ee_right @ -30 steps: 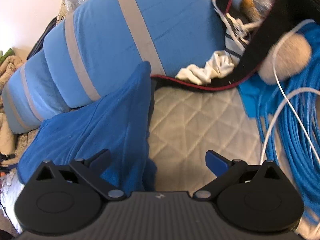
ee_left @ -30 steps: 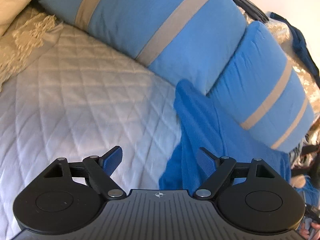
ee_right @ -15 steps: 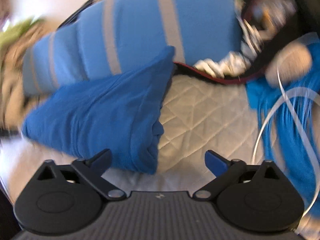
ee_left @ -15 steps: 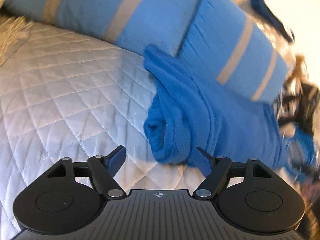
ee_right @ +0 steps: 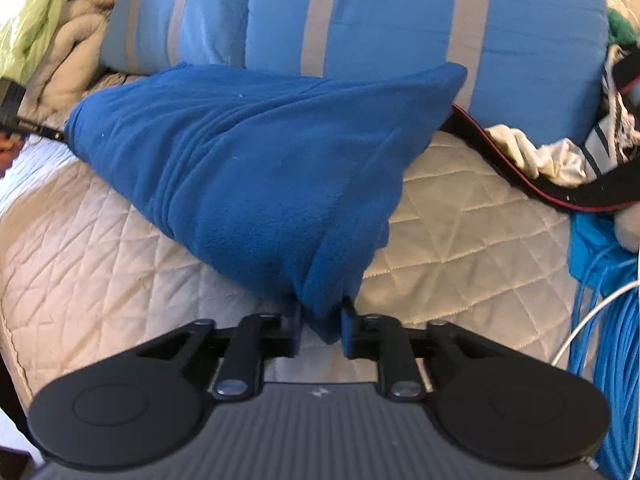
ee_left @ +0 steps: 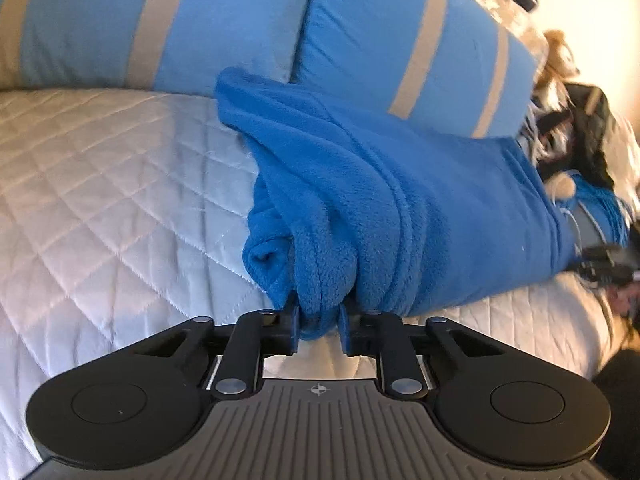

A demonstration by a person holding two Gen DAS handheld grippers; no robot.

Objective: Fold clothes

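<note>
**Quilted bed, blue fleece: both grippers take hold**

Pale diamond-quilted bedspread fills the foreground as the left gripper pinches a bunched fold of the blue fleece garment, its jaws having just closed on the cloth. The right gripper has likewise just closed, clamping a lower corner of the same fleece. The garment lies on the quilt, its far edge resting against two light-blue pillows with grey stripes. Beyond, a black strap with red edging, white crumpled cloth, bright blue cord and a beige knit blanket crowd the bed's edges.
</note>
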